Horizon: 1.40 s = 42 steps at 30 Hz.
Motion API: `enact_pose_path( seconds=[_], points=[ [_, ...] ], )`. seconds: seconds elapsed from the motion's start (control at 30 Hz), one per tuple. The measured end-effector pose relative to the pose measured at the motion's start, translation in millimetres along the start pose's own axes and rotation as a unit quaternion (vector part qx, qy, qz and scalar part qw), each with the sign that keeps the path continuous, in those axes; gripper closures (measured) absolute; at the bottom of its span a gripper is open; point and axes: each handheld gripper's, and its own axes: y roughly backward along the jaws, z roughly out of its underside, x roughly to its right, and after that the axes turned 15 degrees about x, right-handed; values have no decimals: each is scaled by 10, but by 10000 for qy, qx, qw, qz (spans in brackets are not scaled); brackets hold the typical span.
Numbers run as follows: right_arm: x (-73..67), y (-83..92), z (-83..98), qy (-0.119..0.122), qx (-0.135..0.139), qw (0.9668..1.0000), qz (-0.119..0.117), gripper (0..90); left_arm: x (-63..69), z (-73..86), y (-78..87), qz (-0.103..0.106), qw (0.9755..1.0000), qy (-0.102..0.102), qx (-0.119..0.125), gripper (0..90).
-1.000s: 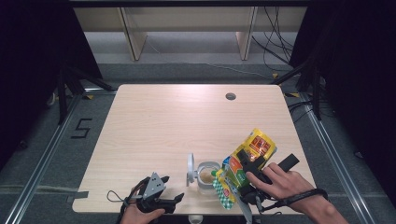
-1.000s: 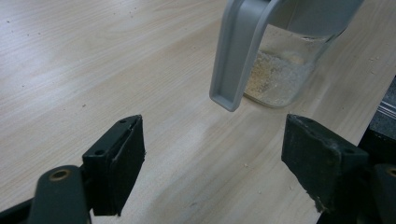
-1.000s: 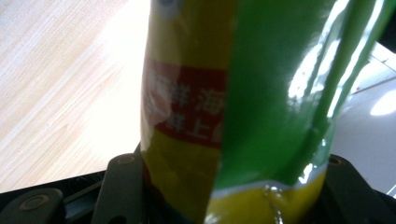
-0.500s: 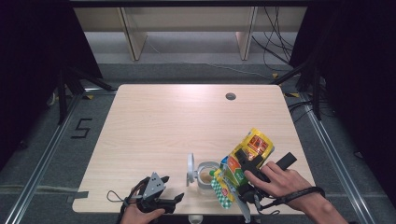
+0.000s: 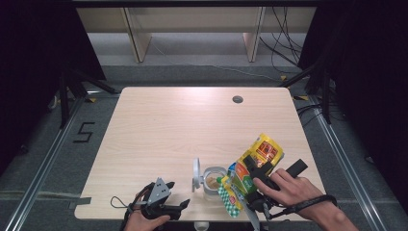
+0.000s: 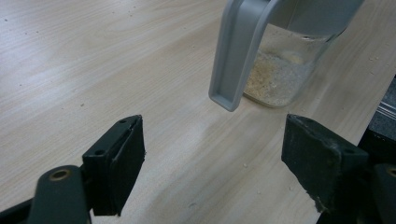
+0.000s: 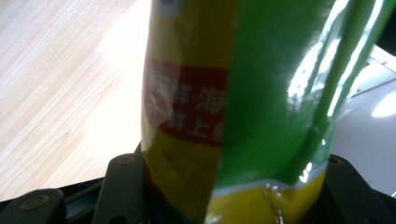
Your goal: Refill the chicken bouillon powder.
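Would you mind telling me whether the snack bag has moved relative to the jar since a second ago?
Yes, slightly. The snack bag, clamped in the right gripper, has shifted left and down toward the jar, its lower end now nearer the jar's rim.

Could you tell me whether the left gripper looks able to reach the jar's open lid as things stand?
Probably yes: the left gripper is open, the grey lid hangs just ahead, with bare table between.

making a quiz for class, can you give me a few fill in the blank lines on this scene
1. The right gripper is shut on a yellow and green ____.
2. The bag is tilted over a clear ____ that holds crumbs.
3. The left gripper has its jaws ____, with nothing between them.

Missing words: bag; jar; open
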Motion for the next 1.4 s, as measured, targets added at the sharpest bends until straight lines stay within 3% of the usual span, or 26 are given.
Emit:
enact_pose_path(
  seconds=[0.03, 0.07, 0.1, 0.33, 0.37, 0.4, 0.53, 0.63, 0.67, 0.7, 0.8, 0.9, 1.27, 1.33, 1.4],
  points=[
    [5, -13, -2, 21, -17, 10000, 48, 509, 4, 2, -1, -15, 10000, 52, 12, 212],
    [31, -35, 8, 179, 32, 9998, 13, 509, -8, -2, 4, -7, 10000, -21, -23, 212],
    [18, -47, 0, 4, -3, 10000, 31, 509, -31, -8, 15, -15, 9998, -167, -123, 212],
    [34, -104, 31, 6, -23, 10000, 15, 509, -14, -8, 13, 23, 10000, -30, -32, 212],
    [31, -98, 35, -38, -24, 10000, -48, 509, -15, -9, 14, 29, 10000, -34, -40, 211],
    [22, -85, 34, -40, -36, 10000, -4, 509, -27, -6, 16, -31, 9998, -172, -90, 212],
    [6, -30, 11, -2, -31, 10000, -9, 509, 6, 0, -1, -12, 10000, 58, 23, 212],
    [10, -1, -9, 10, -5, 10000, 15, 509, -1, -1, 1, -18, 10000, 28, -8, 212],
    [16, -1, -15, 14, 1, 10000, 14, 509, -21, -9, 14, 15, 9999, -105, -123, 212],
    [24, -5, -20, 42, 2, 10000, 18, 509, 1, 0, -1, -7, 10000, 55, 8, 212],
    [38, -40, -24, 40, 49, 10000, 45, 510, -30, -12, 19, -13, 9998, -155, -126, 212],
    [61, -90, -7, 72, 30, 10000, 35, 510, -8, -6, 9, 15, 10000, 17, 17, 212],
    [0, -14, 22, 14, -40, 10000, -9, 510, -12, -7, 9, -37, 9999, -67, -72, 212],
    [-4, -2, 10, -2, -8, 10000, 25, 511, 5, 1, -3, -19, 10000, 53, 19, 212],
    [5, -9, -1, 4, 0, 10000, 18, 510, 1, 0, -1, -16, 10000, 34, -6, 212]
  ],
)
